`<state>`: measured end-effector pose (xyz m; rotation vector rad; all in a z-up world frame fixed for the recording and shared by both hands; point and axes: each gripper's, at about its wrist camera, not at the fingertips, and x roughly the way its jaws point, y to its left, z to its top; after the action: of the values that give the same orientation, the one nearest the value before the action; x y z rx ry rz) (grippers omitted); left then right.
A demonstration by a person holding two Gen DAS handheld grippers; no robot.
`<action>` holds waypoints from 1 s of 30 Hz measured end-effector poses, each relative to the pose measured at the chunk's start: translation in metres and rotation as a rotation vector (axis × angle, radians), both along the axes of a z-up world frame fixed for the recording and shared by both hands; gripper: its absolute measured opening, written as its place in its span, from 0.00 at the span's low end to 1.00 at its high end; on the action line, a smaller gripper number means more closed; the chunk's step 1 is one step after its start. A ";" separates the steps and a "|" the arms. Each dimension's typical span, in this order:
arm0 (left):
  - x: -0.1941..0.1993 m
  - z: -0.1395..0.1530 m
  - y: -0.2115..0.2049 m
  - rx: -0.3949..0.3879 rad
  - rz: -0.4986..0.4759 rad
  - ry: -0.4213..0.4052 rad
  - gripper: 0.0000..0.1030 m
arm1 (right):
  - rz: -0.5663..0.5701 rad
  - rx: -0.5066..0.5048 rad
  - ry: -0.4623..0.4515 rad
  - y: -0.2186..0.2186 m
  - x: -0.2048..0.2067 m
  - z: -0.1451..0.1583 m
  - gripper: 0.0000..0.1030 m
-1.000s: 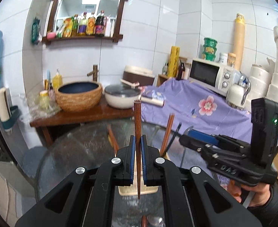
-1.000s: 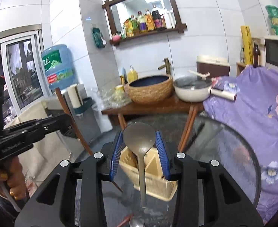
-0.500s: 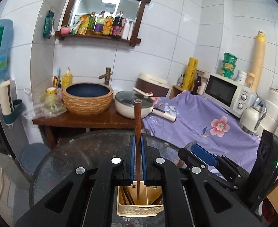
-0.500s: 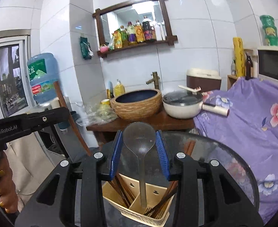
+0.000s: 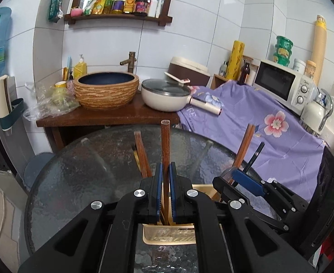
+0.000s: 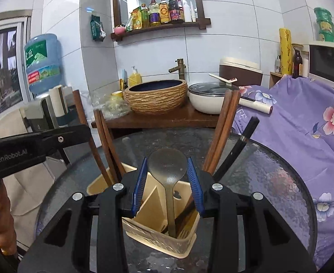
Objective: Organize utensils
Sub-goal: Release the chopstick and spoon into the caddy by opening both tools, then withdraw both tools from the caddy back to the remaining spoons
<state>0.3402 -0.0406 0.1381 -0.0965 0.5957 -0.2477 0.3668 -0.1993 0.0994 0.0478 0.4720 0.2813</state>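
A beige utensil holder (image 6: 160, 232) with compartments stands on the round glass table (image 6: 269, 182). It holds brown chopsticks (image 6: 223, 132) and a black utensil (image 6: 239, 145). My left gripper (image 5: 164, 182) is shut on a brown chopstick (image 5: 165, 145), upright, its lower end inside the holder (image 5: 169, 234). My right gripper (image 6: 167, 182) grips a metal spoon (image 6: 167, 166) by its bowl, the handle down in a holder compartment. The right gripper also shows in the left wrist view (image 5: 242, 177), and the left gripper (image 6: 60, 136) in the right wrist view.
Behind the table a wooden stand (image 5: 107, 116) carries a woven basin (image 5: 105, 91) and a white pan (image 5: 167, 95). A purple flowered cloth (image 5: 257, 127) covers the counter at right, with a microwave (image 5: 282, 84). A water dispenser (image 6: 41, 63) stands left.
Both grippers have come down over the holder. The chopstick's and the spoon handle's lower ends, which hung above it, now sit inside its compartments.
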 end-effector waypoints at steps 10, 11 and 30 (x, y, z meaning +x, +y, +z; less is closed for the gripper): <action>0.000 -0.022 0.002 0.039 0.015 0.015 0.06 | -0.005 -0.069 0.007 0.002 -0.009 -0.027 0.38; -0.001 -0.022 0.002 0.041 0.013 0.015 0.06 | -0.003 -0.069 0.007 0.002 -0.009 -0.028 0.41; -0.073 -0.034 0.030 0.032 -0.009 -0.042 0.76 | 0.121 -0.123 0.100 -0.006 -0.086 -0.063 0.62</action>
<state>0.2670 -0.0107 0.1038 -0.0577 0.5580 -0.2484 0.2804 -0.2058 0.0366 -0.0866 0.5922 0.3691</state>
